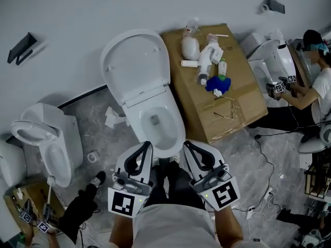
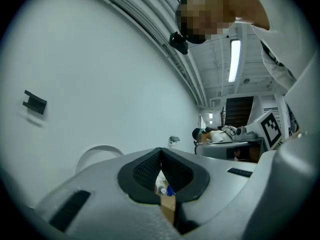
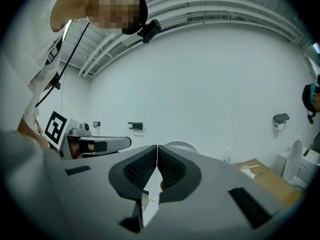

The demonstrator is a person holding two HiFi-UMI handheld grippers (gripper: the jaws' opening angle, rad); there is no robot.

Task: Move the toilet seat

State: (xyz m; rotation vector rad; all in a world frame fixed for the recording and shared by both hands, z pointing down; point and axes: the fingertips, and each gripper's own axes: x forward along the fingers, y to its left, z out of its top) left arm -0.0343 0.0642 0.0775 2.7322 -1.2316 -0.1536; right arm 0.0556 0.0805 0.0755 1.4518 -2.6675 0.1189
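Toilet seat (image 1: 135,61) stands tipped up at 12 o'clock from both tools, a plain white oval leaning back toward the wall above the bare bowl (image 1: 155,122). A cardboard box (image 1: 238,107) strewn with bottles (image 1: 209,56) crowds its right edge at 2 o'clock, crumpled paper (image 1: 111,117) lies on the floor at 10 o'clock, and a second toilet (image 1: 51,143) sits at 9 o'clock with open floor between it and the bowl. Left gripper (image 1: 148,145) and right gripper (image 1: 186,144) are both clenched on nothing, side by side at the bowl's front rim.
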